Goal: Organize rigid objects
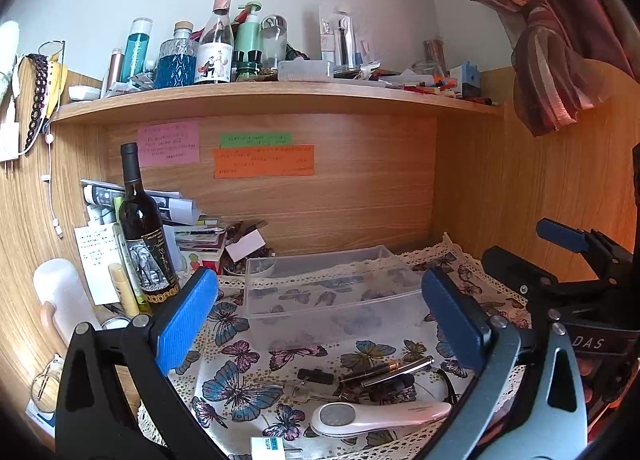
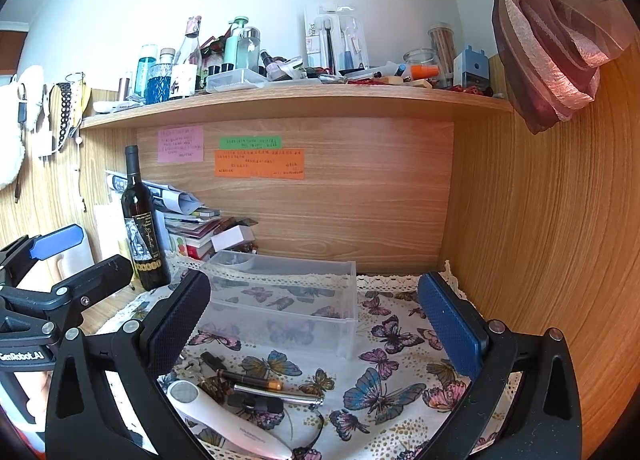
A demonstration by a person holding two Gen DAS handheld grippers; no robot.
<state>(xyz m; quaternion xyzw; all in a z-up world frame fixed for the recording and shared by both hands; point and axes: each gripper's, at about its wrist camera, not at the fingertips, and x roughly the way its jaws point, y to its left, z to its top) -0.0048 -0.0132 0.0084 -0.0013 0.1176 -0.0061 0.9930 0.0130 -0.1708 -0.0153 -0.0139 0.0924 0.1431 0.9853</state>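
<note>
A clear plastic bin (image 1: 332, 292) (image 2: 288, 300) sits empty on the butterfly-print cloth (image 1: 236, 384) (image 2: 384, 392). In front of it lie a white-pink handheld device (image 1: 380, 416) (image 2: 224, 420), dark pens (image 1: 384, 372) (image 2: 256, 382), a small black piece (image 1: 316, 376) and a white plug (image 1: 266, 448). My left gripper (image 1: 320, 324) is open and empty above these items. My right gripper (image 2: 316, 336) is open and empty, to their right. Each gripper shows at the edge of the other's view: the right one (image 1: 580, 260) and the left one (image 2: 48, 272).
A dark wine bottle (image 1: 142, 232) (image 2: 142, 224) stands at the left by a stack of papers and books (image 1: 192, 228). A white bottle (image 1: 64, 296) stands at the far left. A cluttered shelf (image 1: 276, 94) hangs above. A wooden side wall (image 2: 540, 228) closes the right.
</note>
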